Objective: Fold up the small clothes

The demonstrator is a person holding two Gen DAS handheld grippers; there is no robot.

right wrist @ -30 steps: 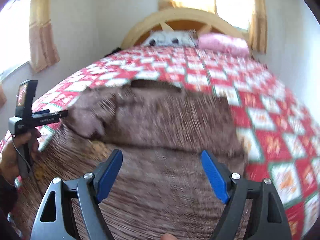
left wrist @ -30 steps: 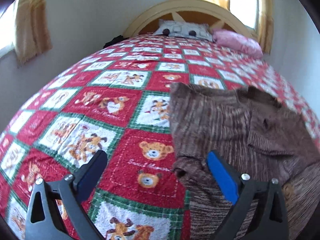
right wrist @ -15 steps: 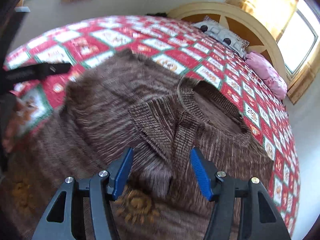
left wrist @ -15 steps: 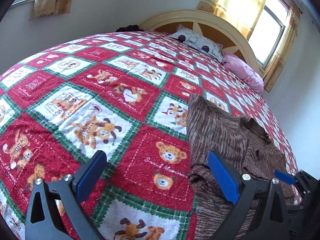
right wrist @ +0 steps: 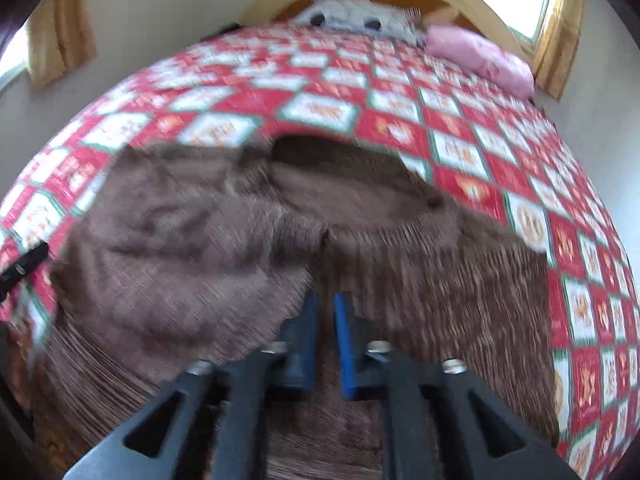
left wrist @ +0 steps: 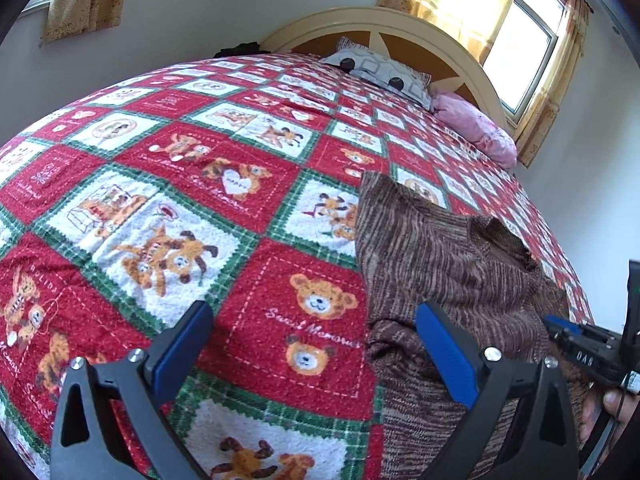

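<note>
Right gripper (right wrist: 324, 320) jaws just closing over sweater (right wrist: 192, 240); left gripper (left wrist: 316, 344) wide.

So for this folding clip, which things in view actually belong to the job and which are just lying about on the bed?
Part of the job:
- brown knit sweater, spread on the bedspread
- right gripper, fingers closing to a narrow gap over the sweater's fabric; grip unclear in the blur
- left gripper, open above the bedspread

Just lying about:
- teddy-bear bedspread
- grey patterned pillow
- pink pillow
</note>
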